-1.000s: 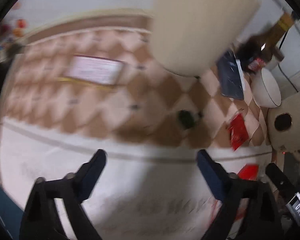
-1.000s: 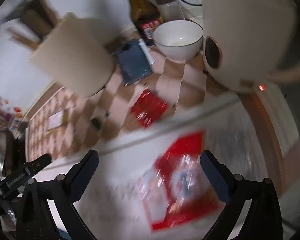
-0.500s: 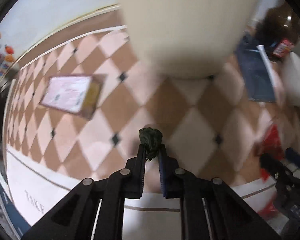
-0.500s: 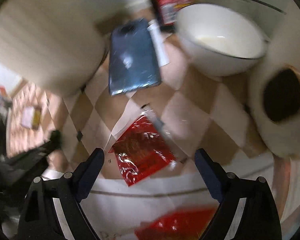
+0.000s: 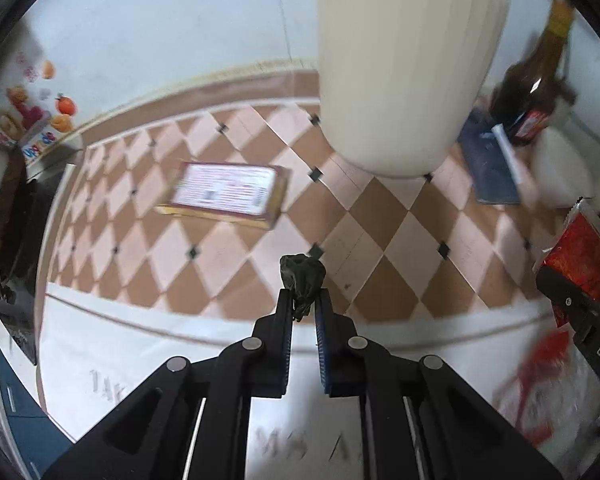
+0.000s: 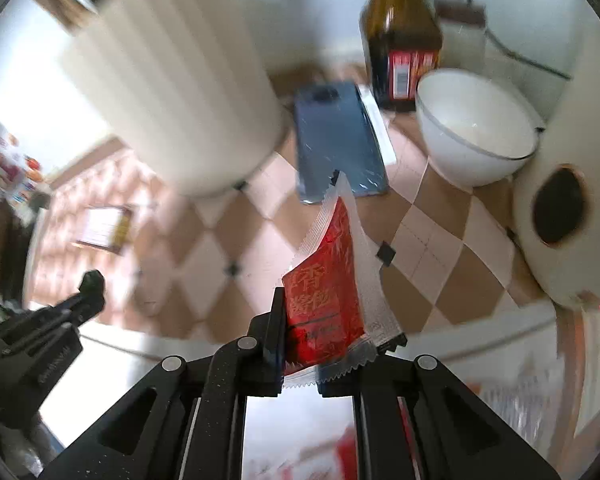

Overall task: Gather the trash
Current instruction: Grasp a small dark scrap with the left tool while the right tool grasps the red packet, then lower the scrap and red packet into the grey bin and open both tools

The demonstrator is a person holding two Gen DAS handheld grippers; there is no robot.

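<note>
A small dark green crumpled scrap (image 5: 302, 276) is pinched between the tips of my left gripper (image 5: 303, 300), which is shut on it above the checked cloth (image 5: 380, 216). My right gripper (image 6: 336, 320) is closing its jaws on a red sauce sachet (image 6: 324, 292) with clear crimped edges; the pads press on its lower end and it stands up off the cloth. In the left wrist view the same sachet (image 5: 584, 256) shows at the right edge. The right wrist view shows the left gripper (image 6: 88, 284) low at the left.
A tall cream ribbed holder (image 6: 172, 92) stands behind, beside a blue phone (image 6: 336, 148), a brown bottle (image 6: 400, 40), a white bowl (image 6: 472, 136) and a cream appliance (image 6: 568, 216). A flat printed box (image 5: 224, 192) lies to the left. Another red and clear wrapper (image 5: 540, 376) lies on the white mat.
The left gripper shut on the dark scrap and lifted it off the cloth. The right gripper moved over the red sachet and closed on it, raising it upright.
</note>
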